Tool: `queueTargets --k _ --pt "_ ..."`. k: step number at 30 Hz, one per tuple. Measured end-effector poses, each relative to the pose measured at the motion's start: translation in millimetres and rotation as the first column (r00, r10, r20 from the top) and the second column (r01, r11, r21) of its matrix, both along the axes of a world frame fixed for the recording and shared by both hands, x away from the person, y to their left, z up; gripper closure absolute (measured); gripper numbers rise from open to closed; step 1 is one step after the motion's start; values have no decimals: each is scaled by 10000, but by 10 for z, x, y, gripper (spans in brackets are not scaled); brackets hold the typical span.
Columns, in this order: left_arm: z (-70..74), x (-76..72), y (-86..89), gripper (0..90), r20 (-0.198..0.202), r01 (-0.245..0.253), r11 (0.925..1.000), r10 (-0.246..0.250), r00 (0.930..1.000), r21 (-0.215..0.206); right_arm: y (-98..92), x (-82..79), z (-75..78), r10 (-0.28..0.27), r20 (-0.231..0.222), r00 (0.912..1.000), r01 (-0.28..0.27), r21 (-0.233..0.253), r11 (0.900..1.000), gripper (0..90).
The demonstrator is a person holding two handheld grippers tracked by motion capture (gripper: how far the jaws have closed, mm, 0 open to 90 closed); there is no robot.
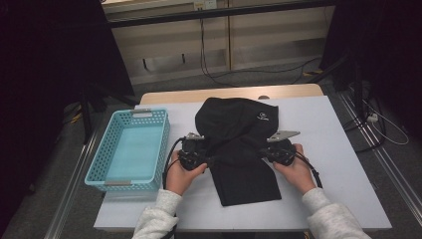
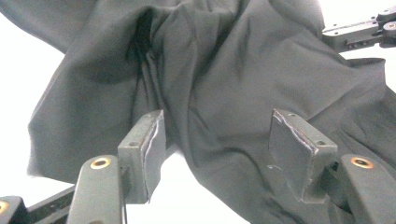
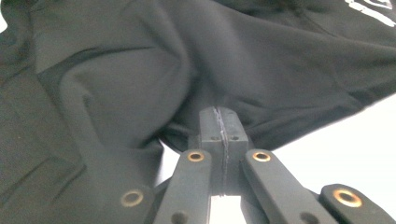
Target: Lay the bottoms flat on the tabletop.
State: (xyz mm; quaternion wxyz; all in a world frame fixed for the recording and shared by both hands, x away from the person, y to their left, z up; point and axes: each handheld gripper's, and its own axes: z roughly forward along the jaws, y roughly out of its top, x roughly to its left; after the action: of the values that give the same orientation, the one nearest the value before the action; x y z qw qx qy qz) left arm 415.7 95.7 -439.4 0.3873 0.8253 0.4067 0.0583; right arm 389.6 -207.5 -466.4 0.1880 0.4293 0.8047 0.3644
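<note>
The black top (image 1: 239, 144) is soft, matt cloth with folds. The blue basket (image 1: 130, 149) is plastic full of little holes. The table (image 1: 338, 164) top looks smooth and white, with a wood edge at the back.

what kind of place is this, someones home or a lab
Probably a lab or recording room, not a home: a bare white table, loose cables along the floor, and dark screens flanking the space.
</note>
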Motion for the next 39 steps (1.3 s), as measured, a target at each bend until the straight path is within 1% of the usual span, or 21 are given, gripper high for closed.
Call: queueTargets --k 5,7,8,10,12,13,14,15,17,19,20,21,23,24,28,30,32,34,37,38,39 --pt "-14 -3 -21 367 -32 93 9999 -93 10000 69 -189 -6 45 -519 82 9986 516 356 9980 900" --pt "-21 -9 -37 350 -64 136 9999 -136 9999 96 -323 -1 76 -762 159 9970 757 297 9967 900" --pt "-16 -13 -43 350 -88 189 9997 -187 9998 140 -323 -1 76 -762 159 9970 757 297 9967 900" --pt "-2 -24 -55 335 -37 218 9997 -217 9998 133 -420 17 98 -1085 291 9937 1075 343 9936 900" --pt "8 -33 -68 323 -11 234 9996 -234 9997 126 -521 58 106 -1512 454 9875 1501 264 9883 900" --pt "11 -36 -71 313 -20 296 9995 -296 9996 110 -571 88 108 -1641 435 9855 1631 258 9863 900" --pt "11 -41 -78 301 -21 307 9995 -306 9995 119 -654 142 114 -1920 628 9794 1907 262 9813 900" --pt "8 -43 -85 301 -29 371 9992 -370 9993 133 -654 142 114 -1920 628 9794 1907 262 9813 900" --pt "-8 -51 -108 297 -87 419 9991 -418 9991 94 -712 183 109 -2208 753 9724 2194 269 9753 900" --pt "-21 -53 -118 290 -168 570 9982 -567 9983 177 -727 204 72 -2073 463 9772 2055 407 9778 894" --pt "-29 -59 -127 290 -172 546 9984 -544 9984 168 -717 197 57 -2046 368 9782 2040 196 9788 861" --pt "-32 -64 -131 289 -182 552 9983 -549 9983 186 -702 177 46 -2070 367 9776 2071 16 9783 840" --pt "-38 -70 -134 288 -205 587 9980 -582 9981 224 -689 122 38 -2130 434 9761 2125 139 9771 763" --pt "-43 -73 -137 289 -226 626 9977 -619 9978 276 -686 90 40 -2152 554 9750 2145 184 9766 757" --pt "-60 -104 -169 300 -218 686 9971 -680 9974 319 -630 -79 55 -1865 645 9803 1864 69 9824 686" --pt "-67 -122 -191 310 -220 804 9962 -797 9966 329 -603 -174 61 -1792 715 9812 1800 -46 9837 628" --pt "-67 -135 -215 327 -164 777 9965 -772 9969 319 -588 -265 63 -1708 792 9821 1712 18 9852 599" --pt "-68 -150 -243 340 -194 960 9951 -955 9952 243 -578 -344 56 -1647 866 9825 1657 -47 9862 584" --pt "-76 -189 -297 357 -169 1102 9934 -1097 9938 318 -583 -419 59 -1723 1029 9797 1721 110 9850 538" --pt "-80 -198 -312 371 -169 1195 9921 -1190 9928 371 -587 -447 69 -1872 1034 9769 1852 287 9823 493" --pt "-87 -211 -329 371 -158 1242 9915 -1237 9922 382 -587 -447 69 -1872 1034 9769 1852 287 9823 493"
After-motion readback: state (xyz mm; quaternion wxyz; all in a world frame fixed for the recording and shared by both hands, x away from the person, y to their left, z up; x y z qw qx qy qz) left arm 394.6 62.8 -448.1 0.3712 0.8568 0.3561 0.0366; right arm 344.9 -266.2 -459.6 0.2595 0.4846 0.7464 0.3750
